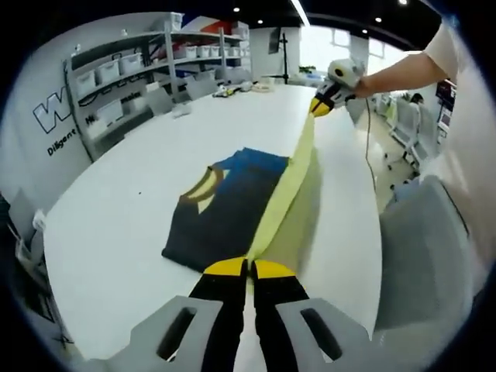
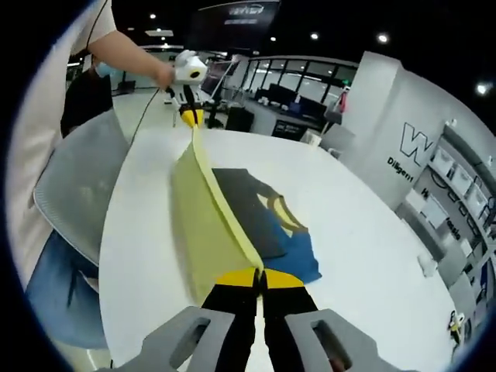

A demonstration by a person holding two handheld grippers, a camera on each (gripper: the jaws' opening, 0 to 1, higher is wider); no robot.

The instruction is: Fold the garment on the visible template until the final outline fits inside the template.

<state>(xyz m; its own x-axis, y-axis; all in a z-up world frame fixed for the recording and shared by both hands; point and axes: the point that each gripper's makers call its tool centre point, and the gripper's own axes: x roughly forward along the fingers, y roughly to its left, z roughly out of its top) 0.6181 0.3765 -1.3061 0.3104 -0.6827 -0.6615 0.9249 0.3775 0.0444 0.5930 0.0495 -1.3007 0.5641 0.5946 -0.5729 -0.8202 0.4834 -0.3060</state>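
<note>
A dark navy garment [image 1: 225, 213] [image 2: 256, 213] with a yellow collar and a brighter blue end lies flat on the white table [image 1: 116, 209] [image 2: 364, 225]. Beside it a pale yellow cloth [image 1: 291, 198] [image 2: 203, 225] is lifted, its top edge stretched taut between both grippers. My left gripper [image 1: 248, 268] [image 2: 191, 116] is shut on one end of that edge. My right gripper [image 2: 260, 277] [image 1: 322, 103], held by a hand, is shut on the other end. Whether the yellow cloth is part of the garment, I cannot tell.
A grey chair [image 1: 426, 256] [image 2: 77, 186] stands at the table's edge next to the person. Shelves with white bins [image 1: 132, 66] [image 2: 457, 186] line the wall beyond the table. Small items [image 1: 240, 87] lie at the table's far end.
</note>
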